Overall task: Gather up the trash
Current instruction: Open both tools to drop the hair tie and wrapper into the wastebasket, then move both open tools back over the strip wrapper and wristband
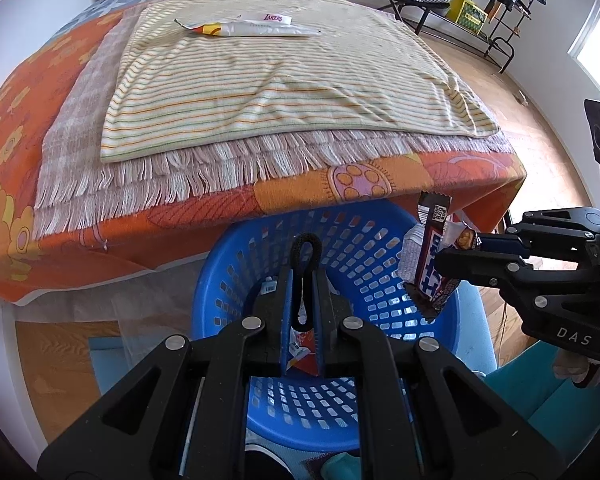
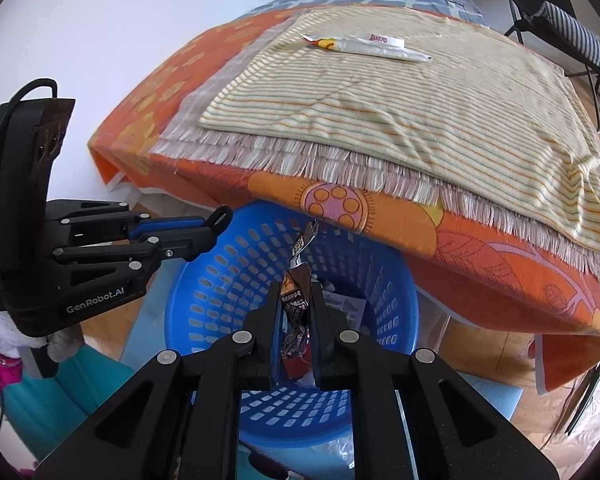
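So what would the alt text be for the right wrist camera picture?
The right gripper holds a dark candy wrapper over a blue basket. The left gripper is beside it, holding a black loop; two more wrappers lie on the striped towel behind.

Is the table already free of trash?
No, a white wrapper lies on the striped cloth, far from the blue basket.
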